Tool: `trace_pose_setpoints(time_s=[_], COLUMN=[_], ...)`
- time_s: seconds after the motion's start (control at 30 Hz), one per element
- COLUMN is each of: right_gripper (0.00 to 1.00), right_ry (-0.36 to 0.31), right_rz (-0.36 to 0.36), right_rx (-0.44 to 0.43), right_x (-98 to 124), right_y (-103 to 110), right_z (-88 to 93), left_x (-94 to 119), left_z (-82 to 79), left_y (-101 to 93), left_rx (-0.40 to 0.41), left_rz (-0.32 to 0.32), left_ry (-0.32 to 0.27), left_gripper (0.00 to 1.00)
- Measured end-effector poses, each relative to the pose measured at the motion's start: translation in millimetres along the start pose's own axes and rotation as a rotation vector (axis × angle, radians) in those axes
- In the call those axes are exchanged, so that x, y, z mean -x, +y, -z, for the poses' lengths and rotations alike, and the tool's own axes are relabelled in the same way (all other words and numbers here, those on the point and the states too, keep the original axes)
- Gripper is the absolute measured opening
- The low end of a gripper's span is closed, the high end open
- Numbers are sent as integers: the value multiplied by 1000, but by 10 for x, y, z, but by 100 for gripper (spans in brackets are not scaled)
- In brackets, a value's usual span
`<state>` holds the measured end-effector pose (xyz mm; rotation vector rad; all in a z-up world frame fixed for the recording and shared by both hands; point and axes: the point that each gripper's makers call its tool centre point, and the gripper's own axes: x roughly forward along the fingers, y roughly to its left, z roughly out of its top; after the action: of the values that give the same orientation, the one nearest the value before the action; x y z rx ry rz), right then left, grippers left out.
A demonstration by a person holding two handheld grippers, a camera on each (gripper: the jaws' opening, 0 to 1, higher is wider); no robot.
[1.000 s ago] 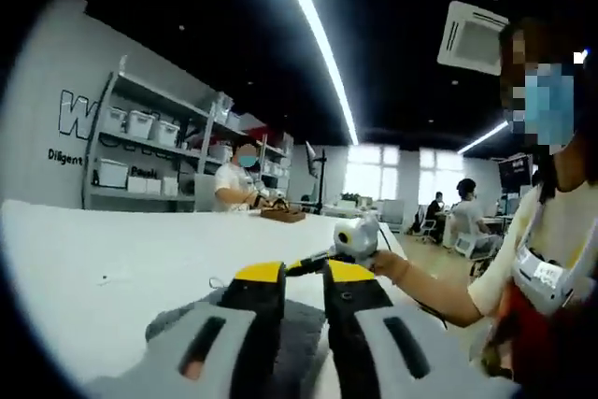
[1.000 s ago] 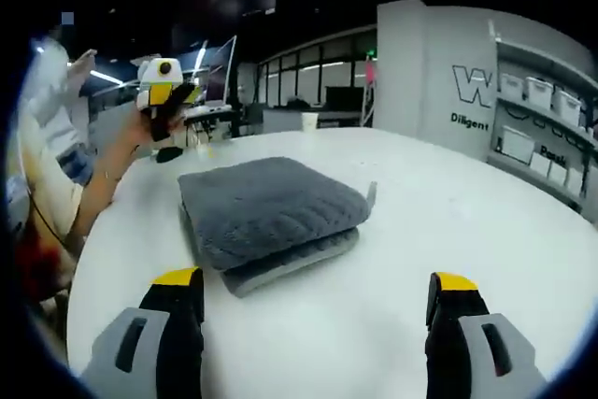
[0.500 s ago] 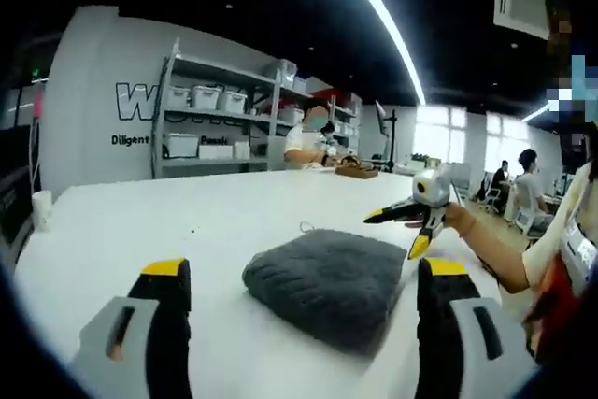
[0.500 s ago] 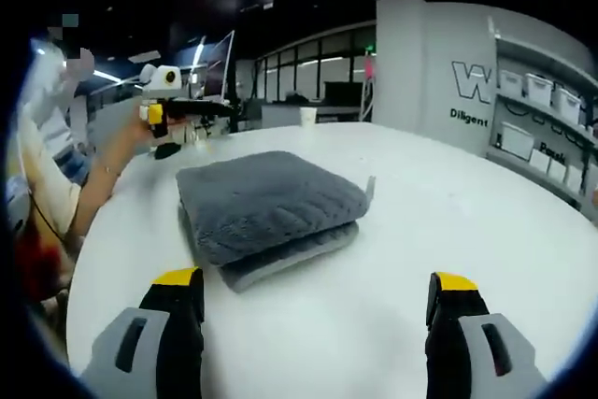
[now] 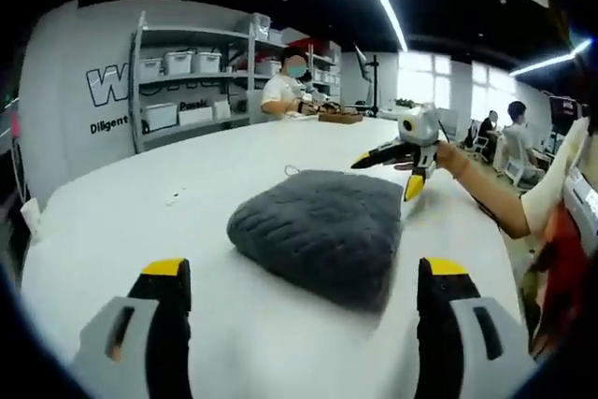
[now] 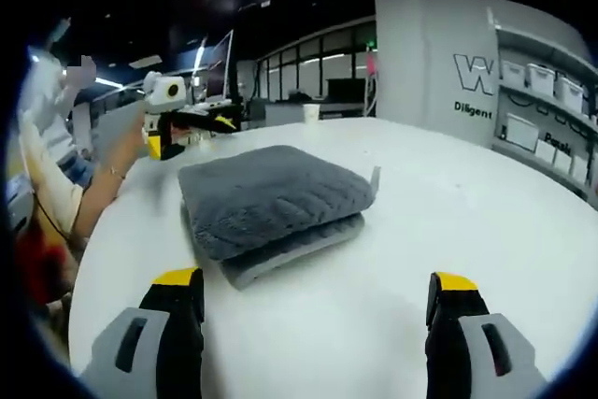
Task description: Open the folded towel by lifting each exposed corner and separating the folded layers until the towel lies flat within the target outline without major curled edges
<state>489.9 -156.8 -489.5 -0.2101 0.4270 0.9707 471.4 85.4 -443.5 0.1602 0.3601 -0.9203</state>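
A folded grey towel [image 5: 322, 231] lies in thick layers on the white table [image 5: 140, 231], with a small loop tag at one corner. My left gripper [image 5: 304, 273] stands open just short of the towel's near edge, nothing between its jaws. In the right gripper view the same towel [image 6: 271, 198] rests a short way ahead of my open right gripper [image 6: 316, 279]. Beyond the towel's far side, the right gripper [image 5: 388, 175] shows open in the left gripper view. The left gripper [image 6: 192, 133] hovers by the towel's far left corner in the right gripper view.
The person's forearm [image 5: 486, 198] reaches in over the table edge. A paper cup [image 6: 310, 111] stands at the far rim. Shelves with white bins [image 5: 187, 91] line the wall. Another person [image 5: 291, 86] works at the table's far end.
My left gripper, shut a second ago close above the towel, has opened and drawn back, and its view has swung round. The right gripper has stayed open and nearly still.
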Motion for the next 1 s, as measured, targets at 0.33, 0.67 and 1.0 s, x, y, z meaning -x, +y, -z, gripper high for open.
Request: trace_pose_setpoints(time_s=[0.33,0.67,1.0], right_gripper=[99,99,89], right_ry=[-19,-90,-151], right_rz=[5,-44,-69], right_rx=[-11,-39,-75], right_x=[31,29,43], right_y=[-43,48,97], right_z=[-27,-197,-349], left_x=[-1,-14,-14], left_z=[52,88,77], left_y=[51,68,65], left_rx=[21,35,30], left_rz=[-11,-11,-11], left_ry=[-1,9,11], left_gripper=[99,99,99])
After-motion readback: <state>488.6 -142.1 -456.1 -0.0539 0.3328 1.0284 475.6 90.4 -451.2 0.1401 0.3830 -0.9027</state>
